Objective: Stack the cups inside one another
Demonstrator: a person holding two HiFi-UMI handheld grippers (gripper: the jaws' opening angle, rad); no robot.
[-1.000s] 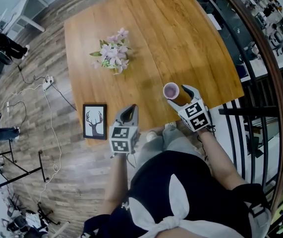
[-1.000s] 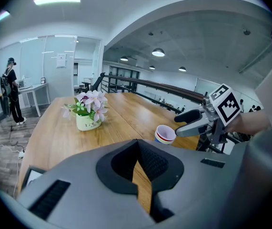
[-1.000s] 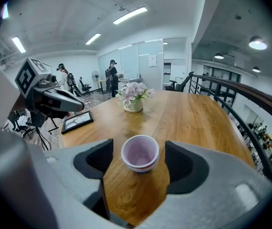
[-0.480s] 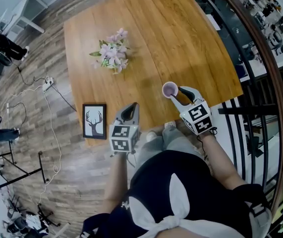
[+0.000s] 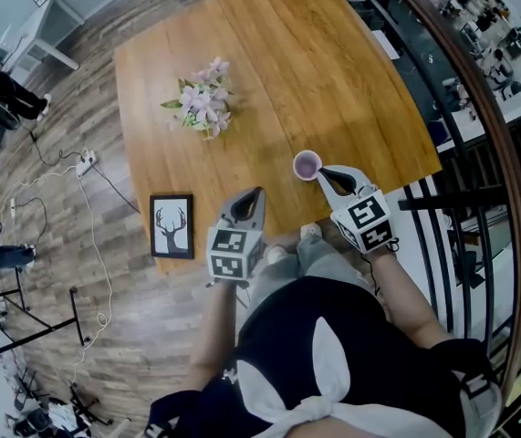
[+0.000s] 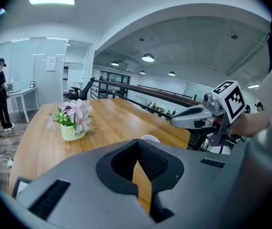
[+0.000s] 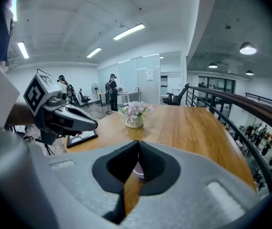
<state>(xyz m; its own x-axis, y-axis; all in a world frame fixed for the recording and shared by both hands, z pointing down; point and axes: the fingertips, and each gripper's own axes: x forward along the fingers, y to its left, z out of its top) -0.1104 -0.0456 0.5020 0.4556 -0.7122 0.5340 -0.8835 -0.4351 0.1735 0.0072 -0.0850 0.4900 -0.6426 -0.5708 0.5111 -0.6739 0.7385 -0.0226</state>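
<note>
White ceiling strip lights (image 7: 128,31) are flooding everything brightly and evenly; the brown wooden table (image 5: 333,71) is carrying only soft shadows. Edges are bending fisheye-round, corners are darkening, and my grey plastic right gripper (image 7: 136,147) is looming blurred.

A single small round cup (image 5: 307,164) stands upright, mouth up, on the wooden worktop (image 5: 333,71), close to its near edge and toward the right-hand corner. From above, its inside is pale lilac within a lighter rim. In the left gripper view only the whitish rim of the cup (image 6: 149,138) shows. In the right gripper view its side looks pinkish. Whether other cups sit nested inside it cannot be told.
</note>
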